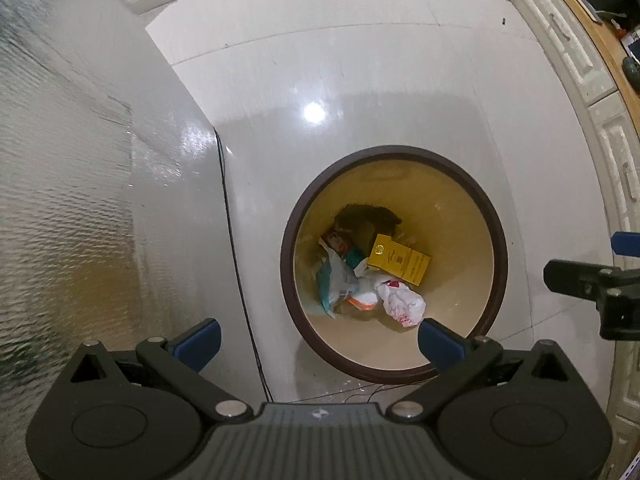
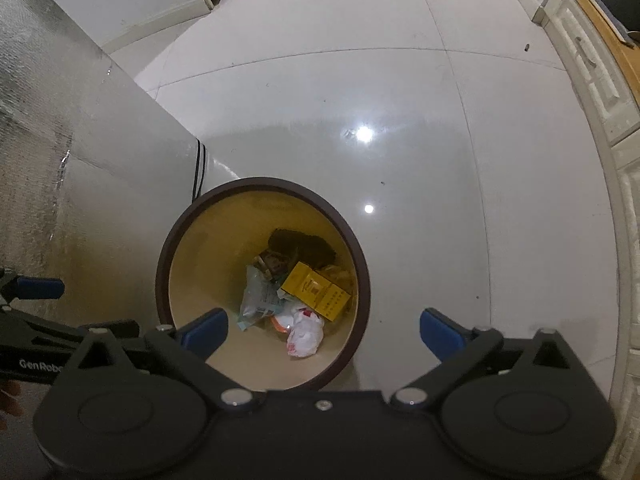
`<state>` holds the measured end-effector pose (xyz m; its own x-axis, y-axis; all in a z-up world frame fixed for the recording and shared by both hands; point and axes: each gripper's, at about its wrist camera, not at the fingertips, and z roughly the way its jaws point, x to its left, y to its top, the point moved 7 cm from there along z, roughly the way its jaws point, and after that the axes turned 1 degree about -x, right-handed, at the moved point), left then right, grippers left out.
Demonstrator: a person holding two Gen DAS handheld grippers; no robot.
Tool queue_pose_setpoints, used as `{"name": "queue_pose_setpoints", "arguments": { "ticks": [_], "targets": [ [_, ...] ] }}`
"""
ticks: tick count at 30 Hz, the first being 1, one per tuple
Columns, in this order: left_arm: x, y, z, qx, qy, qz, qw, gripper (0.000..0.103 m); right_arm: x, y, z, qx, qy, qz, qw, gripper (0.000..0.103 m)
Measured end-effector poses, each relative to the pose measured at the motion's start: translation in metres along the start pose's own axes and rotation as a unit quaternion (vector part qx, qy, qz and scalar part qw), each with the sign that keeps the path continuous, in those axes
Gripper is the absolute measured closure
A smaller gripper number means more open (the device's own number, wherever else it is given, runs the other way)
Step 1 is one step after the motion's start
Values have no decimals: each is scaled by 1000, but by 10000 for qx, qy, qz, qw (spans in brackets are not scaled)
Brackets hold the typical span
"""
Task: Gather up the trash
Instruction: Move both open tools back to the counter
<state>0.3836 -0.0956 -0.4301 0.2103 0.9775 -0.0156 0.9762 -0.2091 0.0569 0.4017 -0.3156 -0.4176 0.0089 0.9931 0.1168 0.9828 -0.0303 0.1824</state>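
A round bin (image 1: 498,240) with a dark brown rim and yellow inside stands on the pale floor, seen from above in both views (image 2: 162,264). At its bottom lie a yellow box (image 1: 400,262) (image 2: 316,290), a crumpled white wrapper with red print (image 1: 402,300) (image 2: 306,332), a pale green packet (image 1: 334,280) (image 2: 258,296) and a dark lump (image 1: 368,216) (image 2: 302,246). My left gripper (image 1: 318,342) hangs open above the bin's near left rim, nothing between its blue pads. My right gripper (image 2: 324,334) is open above the bin's near side, empty too.
A silvery foil-covered wall (image 1: 72,184) (image 2: 48,160) stands left of the bin, with a black cable (image 1: 236,256) running down its corner. Cream cabinet fronts (image 1: 600,128) (image 2: 612,112) under a wooden top curve along the right. Glossy floor tiles (image 1: 360,80) stretch beyond the bin.
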Motion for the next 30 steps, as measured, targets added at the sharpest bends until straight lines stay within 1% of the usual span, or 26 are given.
{"name": "queue_pose_setpoints", "arguments": {
  "ticks": [9, 17, 20, 25, 28, 30],
  "targets": [
    [6, -4, -44, -321, 110, -162, 9993, 0, -3, 0, -29, -214, 40, -23, 9998, 0],
    [6, -6, -90, -716, 95, -312, 9969, 0, -6, -3, -67, -492, 42, -37, 9988, 0],
    [3, -9, -103, -831, 89, -300, 9961, 0, -10, -6, -79, -577, 13, -3, 9983, 0],
    [0, -12, -129, -1088, 76, -306, 9936, 0, -16, -9, -104, -811, -7, 26, 9967, 0],
    [-1, -11, -148, -1336, 151, -282, 9905, 0, -19, -10, -121, -986, -17, 46, 9951, 0],
    [-2, -10, -162, -1512, 139, -244, 9881, 0, -21, -11, -132, -1087, -54, 20, 9941, 0]
  ]
}}
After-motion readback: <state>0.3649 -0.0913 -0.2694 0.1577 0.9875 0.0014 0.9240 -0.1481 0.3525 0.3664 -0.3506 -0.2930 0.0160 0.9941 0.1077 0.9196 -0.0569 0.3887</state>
